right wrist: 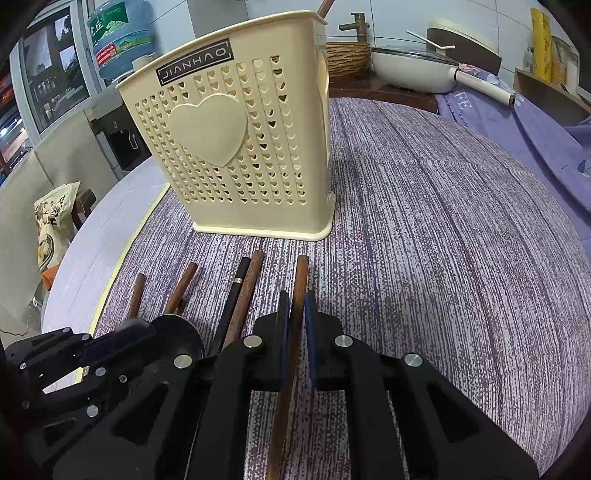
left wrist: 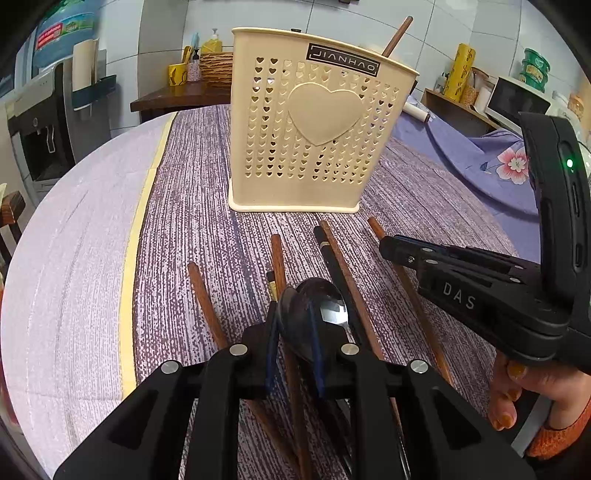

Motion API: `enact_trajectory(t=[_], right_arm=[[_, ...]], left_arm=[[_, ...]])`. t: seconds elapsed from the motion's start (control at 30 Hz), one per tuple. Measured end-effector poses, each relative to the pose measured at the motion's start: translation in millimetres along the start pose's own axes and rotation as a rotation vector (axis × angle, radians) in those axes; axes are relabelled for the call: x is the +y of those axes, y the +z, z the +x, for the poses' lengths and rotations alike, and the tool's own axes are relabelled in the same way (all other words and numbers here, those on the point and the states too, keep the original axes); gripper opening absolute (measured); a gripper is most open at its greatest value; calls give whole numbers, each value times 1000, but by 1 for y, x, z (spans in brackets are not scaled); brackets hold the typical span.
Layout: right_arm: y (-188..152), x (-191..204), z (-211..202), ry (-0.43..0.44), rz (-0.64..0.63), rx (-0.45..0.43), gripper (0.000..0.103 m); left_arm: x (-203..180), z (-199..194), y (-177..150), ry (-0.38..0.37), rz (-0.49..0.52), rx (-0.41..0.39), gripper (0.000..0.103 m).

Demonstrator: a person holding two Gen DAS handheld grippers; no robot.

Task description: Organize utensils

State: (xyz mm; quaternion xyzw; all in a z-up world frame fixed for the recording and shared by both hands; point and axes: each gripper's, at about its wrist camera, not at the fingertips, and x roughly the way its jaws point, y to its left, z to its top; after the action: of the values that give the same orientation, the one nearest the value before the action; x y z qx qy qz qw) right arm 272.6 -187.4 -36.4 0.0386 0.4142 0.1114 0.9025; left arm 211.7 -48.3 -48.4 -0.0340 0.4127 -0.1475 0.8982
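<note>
A cream utensil holder (left wrist: 306,133) (right wrist: 240,147) with heart cut-outs stands upright on the purple mat, and one brown chopstick (left wrist: 398,35) sticks out of its top. In front of it lie several brown and black chopsticks (left wrist: 277,258) (right wrist: 236,291). My left gripper (left wrist: 295,317) is shut on the bowl of a metal spoon (left wrist: 325,302), just above those chopsticks. To its right, my right gripper (right wrist: 296,299) (left wrist: 386,247) is shut on the rightmost brown chopstick (right wrist: 301,273), low over the mat. The left gripper (right wrist: 144,328) and spoon (right wrist: 181,328) show at the lower left of the right wrist view.
The purple mat (right wrist: 443,240) stretches bare to the right. A blue flowered cloth (left wrist: 480,162) covers the far right. A white pan (right wrist: 406,70) and a wicker basket (right wrist: 347,55) sit behind the holder. A water dispenser (left wrist: 40,122) stands off the table's left edge. A person's hand (left wrist: 517,391) holds the right gripper.
</note>
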Motion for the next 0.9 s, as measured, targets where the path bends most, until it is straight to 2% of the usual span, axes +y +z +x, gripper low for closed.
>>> enact_trajectory(t=[0.07, 0.1, 0.13, 0.5, 0.7, 0.9], right_arm=[[0, 1, 0, 1, -1, 2, 9], [-1, 1, 0, 1, -2, 1, 9], [-1, 1, 0, 1, -2, 1, 9], [-1, 1, -1, 1, -3, 1, 9], [-1, -1, -3, 1, -3, 0, 9], [0, -4, -2, -3, 0, 1, 9]], left_arm=[[1, -1, 0, -12, -11, 3, 23], [3, -1, 0, -11, -13, 4, 29], [4, -1, 1, -7, -15, 3, 30], [-1, -7, 3, -23, 26, 5, 30], [-9, 0, 2, 11, 52, 13, 30], [12, -6, 4, 27, -14, -6, 30]])
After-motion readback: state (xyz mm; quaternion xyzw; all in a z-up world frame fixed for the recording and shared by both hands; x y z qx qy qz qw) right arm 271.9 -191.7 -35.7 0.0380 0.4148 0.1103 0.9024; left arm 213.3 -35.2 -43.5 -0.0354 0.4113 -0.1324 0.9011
